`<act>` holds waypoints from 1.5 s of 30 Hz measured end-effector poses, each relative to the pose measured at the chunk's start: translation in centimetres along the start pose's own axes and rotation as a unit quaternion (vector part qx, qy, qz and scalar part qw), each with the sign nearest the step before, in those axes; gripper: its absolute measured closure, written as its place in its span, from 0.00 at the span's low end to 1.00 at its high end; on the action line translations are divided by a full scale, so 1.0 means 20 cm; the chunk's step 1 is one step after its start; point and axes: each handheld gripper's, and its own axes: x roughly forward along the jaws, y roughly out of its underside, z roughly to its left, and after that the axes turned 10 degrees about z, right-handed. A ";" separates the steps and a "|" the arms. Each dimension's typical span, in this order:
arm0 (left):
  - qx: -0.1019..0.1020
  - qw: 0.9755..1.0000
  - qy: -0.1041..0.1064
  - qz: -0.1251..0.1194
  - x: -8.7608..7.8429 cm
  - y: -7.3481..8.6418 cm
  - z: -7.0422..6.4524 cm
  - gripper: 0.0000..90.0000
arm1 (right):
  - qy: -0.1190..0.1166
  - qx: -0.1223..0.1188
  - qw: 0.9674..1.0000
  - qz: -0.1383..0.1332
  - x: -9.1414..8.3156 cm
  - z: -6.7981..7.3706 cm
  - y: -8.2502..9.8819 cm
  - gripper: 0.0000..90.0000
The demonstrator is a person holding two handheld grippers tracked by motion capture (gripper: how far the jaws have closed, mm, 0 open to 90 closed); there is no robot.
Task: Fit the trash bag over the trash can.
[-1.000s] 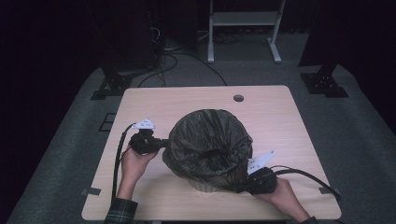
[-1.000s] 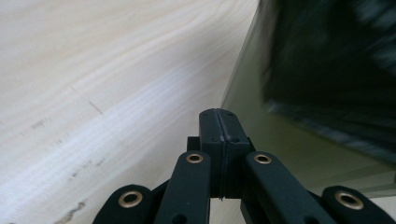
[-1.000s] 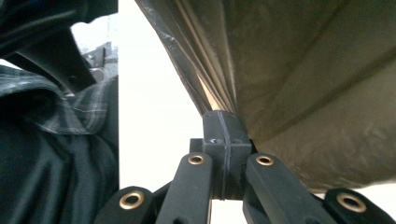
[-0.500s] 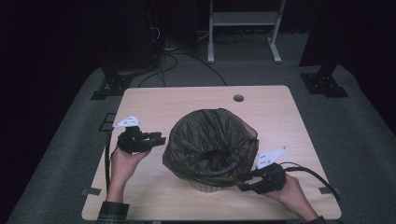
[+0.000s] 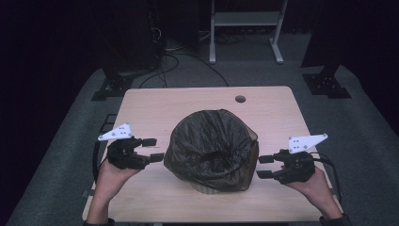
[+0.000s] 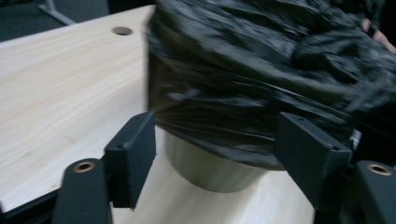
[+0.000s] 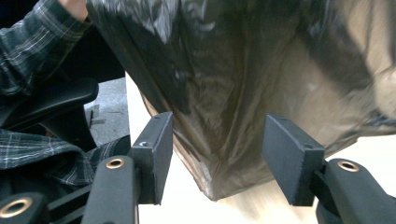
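1. Both hand-held grippers were clamped on the black bag [image 5: 211,146] a second ago; both now off it, jaws just been opening, nothing between them.
2. Left hand-held gripper [image 5: 153,149] just beside bag's left side, right hand-held gripper [image 5: 264,166] just beside its right.
3. Bag-lined bin [image 6: 210,168] sits mid-desk [image 5: 197,101], toward near edge.
4. Bare desk behind the bag.

Dark room, grey carpet [image 5: 371,136]
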 end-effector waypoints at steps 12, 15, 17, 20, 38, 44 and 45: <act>0.050 0.997 0.052 0.013 0.09 0.00 -0.11 0.45 | 0.013 0.005 1.000 -0.025 -0.04 -0.04 -0.07 0.45; 0.063 0.995 0.070 0.029 0.11 0.00 -0.11 0.79 | 0.016 0.005 0.999 -0.028 -0.05 -0.05 -0.08 0.45; 0.063 0.995 0.073 0.038 0.12 0.01 -0.11 0.97 | 0.017 0.006 0.999 -0.027 -0.05 -0.05 -0.09 0.46; 0.051 0.994 0.069 0.070 0.18 0.05 -0.07 0.99 | 0.021 0.006 0.999 -0.029 -0.05 -0.06 -0.09 0.46; 0.008 0.994 -0.025 0.102 0.23 0.32 -0.01 0.10 | 0.034 0.004 0.998 -0.047 -0.09 -0.05 -0.14 0.34; 0.022 0.989 -0.063 0.135 0.26 0.45 0.03 0.00 | 0.046 -0.006 0.997 -0.055 -0.10 -0.05 -0.22 0.20; 0.025 0.987 -0.068 0.144 0.26 0.47 0.04 0.00 | 0.047 -0.007 0.997 -0.056 -0.10 -0.04 -0.23 0.18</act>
